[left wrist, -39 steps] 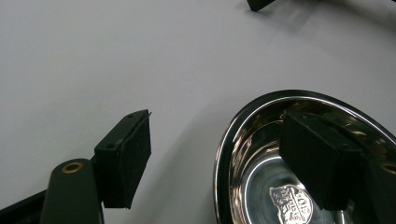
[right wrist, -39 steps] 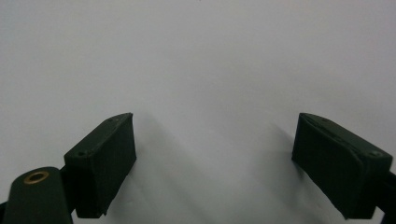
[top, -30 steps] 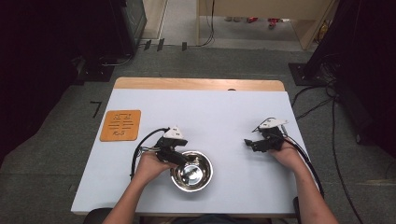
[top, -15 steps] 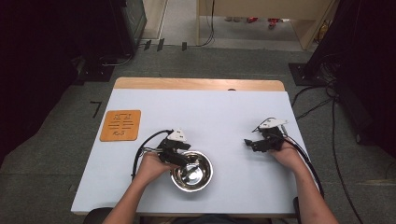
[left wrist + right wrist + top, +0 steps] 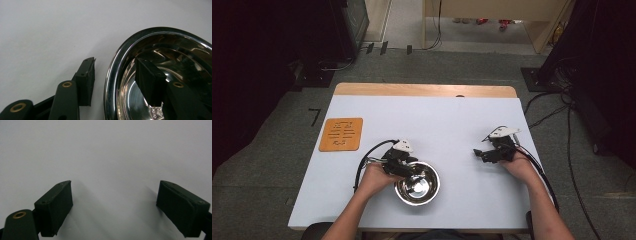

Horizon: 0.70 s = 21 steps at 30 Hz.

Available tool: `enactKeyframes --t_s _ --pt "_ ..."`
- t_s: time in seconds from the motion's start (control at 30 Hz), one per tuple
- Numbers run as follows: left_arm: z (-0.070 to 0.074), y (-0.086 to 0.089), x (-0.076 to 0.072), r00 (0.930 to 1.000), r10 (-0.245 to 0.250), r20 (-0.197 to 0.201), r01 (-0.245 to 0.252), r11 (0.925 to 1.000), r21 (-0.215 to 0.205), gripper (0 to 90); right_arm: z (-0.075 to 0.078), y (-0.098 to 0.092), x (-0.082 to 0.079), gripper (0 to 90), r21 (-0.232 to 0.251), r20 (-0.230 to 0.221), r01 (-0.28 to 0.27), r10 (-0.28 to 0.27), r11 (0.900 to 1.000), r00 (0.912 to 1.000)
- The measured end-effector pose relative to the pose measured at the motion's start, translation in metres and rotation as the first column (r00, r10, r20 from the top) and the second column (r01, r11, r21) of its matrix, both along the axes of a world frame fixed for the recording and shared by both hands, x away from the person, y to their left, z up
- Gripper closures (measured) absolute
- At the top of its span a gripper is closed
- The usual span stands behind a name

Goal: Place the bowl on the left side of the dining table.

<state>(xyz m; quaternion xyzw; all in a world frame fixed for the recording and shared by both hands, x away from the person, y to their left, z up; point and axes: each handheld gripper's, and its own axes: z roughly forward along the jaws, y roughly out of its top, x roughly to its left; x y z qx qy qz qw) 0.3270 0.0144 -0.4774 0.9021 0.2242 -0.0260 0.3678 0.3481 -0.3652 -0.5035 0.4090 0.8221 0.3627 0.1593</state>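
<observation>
A shiny steel bowl sits near the front edge of the white table. My left gripper is at the bowl's near-left rim. In the left gripper view the bowl's rim runs between the jaws: one jaw stands outside on the table, the other inside the bowl, with a gap left on the outer side. The left gripper is open. My right gripper rests low over bare table at the right, well away from the bowl. Its jaws are wide apart, so the right gripper is open and holds nothing.
An orange square mat lies at the table's left side. A wooden strip borders the far edge. Cables trail from both grippers. Dark equipment and floor cables surround the table.
The left gripper has edged slightly to the right, onto the bowl's rim. The bowl and the right gripper have stayed put.
</observation>
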Motion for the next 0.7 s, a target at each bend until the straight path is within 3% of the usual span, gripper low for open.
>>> enactKeyframes --t_s 0.5,0.7 --pt "-0.004 -0.0033 -0.0002 0.998 -0.038 -0.05 0.039 0.9991 0.016 65.5 0.0 0.0 0.0 13.0 0.0 0.0 0.0 0.0 1.0 1.0" --pt "-0.0026 -0.0036 0.0003 0.9974 -0.029 -0.066 0.031 0.9989 0.036 68.6 0.0 0.0 0.0 13.0 0.0 0.0 0.0 0.0 1.0 1.0"
